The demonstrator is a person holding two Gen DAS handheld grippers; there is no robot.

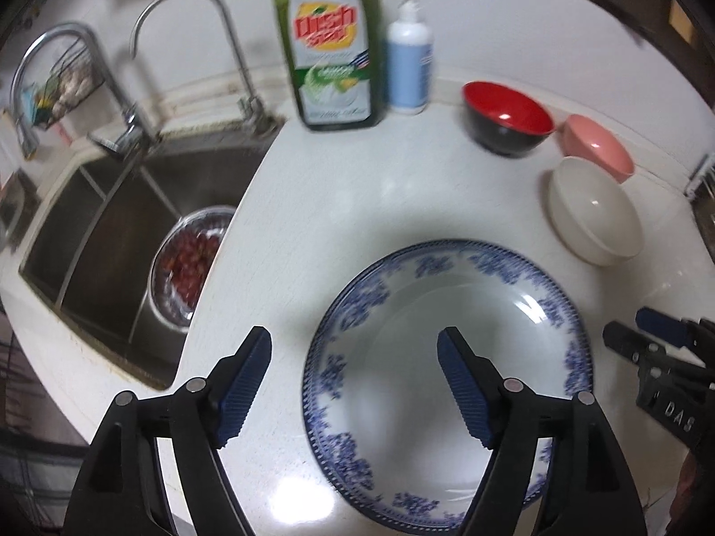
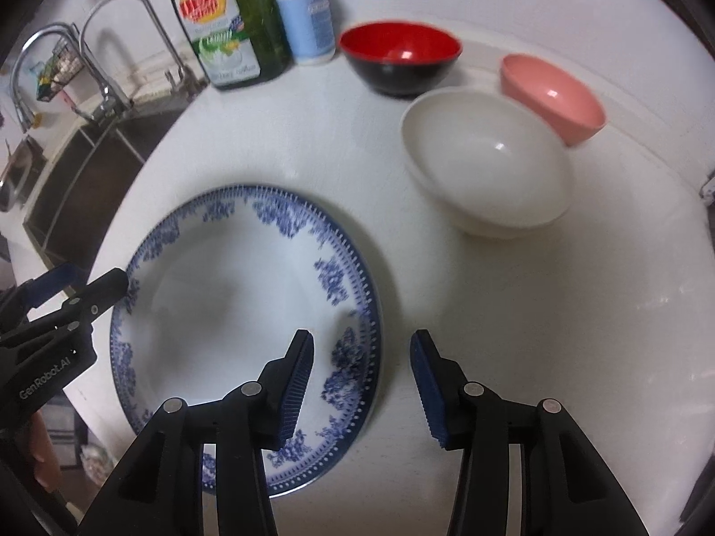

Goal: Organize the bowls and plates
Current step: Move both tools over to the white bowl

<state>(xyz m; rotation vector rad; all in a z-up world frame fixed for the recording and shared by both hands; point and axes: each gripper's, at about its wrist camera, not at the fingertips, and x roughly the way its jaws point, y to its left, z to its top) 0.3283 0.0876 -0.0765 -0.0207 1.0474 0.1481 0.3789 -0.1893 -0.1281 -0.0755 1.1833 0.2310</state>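
A white plate with a blue floral rim [image 1: 447, 348] [image 2: 237, 303] lies flat on the white counter. My left gripper [image 1: 355, 339] hangs open above its left rim, one finger over the counter and one over the plate's well. My right gripper [image 2: 361, 341] is open too and straddles the right rim from above; neither gripper's pads touch the plate. Behind the plate stand three upright bowls: a white one [image 1: 594, 210] [image 2: 487, 161], a pink one [image 1: 596, 145] [image 2: 552, 89], and one that is red inside and black outside [image 1: 507, 111] [image 2: 400, 44]. All three are apart from both grippers.
A steel sink [image 1: 111, 223] lies to the left, with a metal bowl of red pieces [image 1: 187, 263] in it and two faucets [image 1: 187, 13] behind. A green dish soap bottle [image 1: 328, 44] and a white pump bottle [image 1: 409, 58] stand against the back wall.
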